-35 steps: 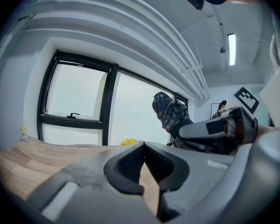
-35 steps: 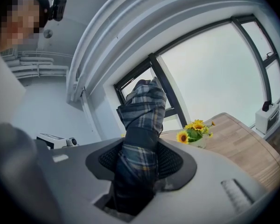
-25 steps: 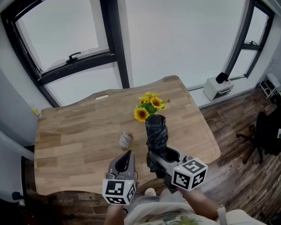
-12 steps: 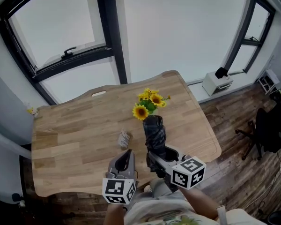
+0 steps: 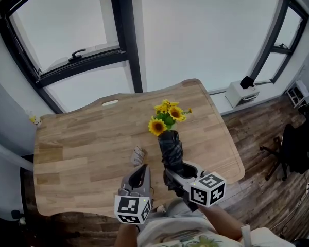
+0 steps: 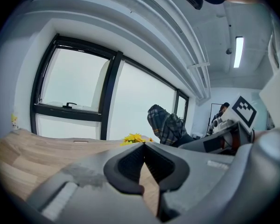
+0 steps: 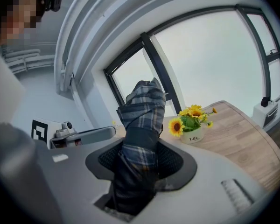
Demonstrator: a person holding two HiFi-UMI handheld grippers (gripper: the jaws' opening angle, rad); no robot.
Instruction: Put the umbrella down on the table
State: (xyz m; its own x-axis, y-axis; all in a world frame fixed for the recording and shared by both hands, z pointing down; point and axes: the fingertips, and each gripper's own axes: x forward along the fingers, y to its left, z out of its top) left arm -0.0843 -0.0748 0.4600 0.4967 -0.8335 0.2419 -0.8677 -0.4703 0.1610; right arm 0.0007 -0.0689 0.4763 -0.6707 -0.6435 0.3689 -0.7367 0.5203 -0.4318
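Observation:
A folded dark plaid umbrella (image 5: 171, 148) stands nearly upright over the near part of the wooden table (image 5: 82, 148), its top just in front of the sunflower pot. My right gripper (image 5: 176, 170) is shut on its lower part; in the right gripper view the umbrella (image 7: 142, 111) fills the gap between the pads of the right gripper (image 7: 140, 160). My left gripper (image 5: 140, 173) sits beside it to the left, apart from the umbrella, with its tips together and nothing in them. In the left gripper view the left gripper (image 6: 143, 146) points across the table, and the umbrella (image 6: 167, 125) shows to the right.
A small white pot of sunflowers (image 5: 167, 118) stands mid-table behind the umbrella. A small pale packet (image 5: 138, 155) lies left of the umbrella. Large windows run behind the table. On the wooden floor to the right are a white box (image 5: 242, 92) and a dark chair (image 5: 293, 148).
Both grippers and the umbrella have sunk slightly toward the table. The right gripper's hold on the umbrella is unchanged, and the left gripper stays shut.

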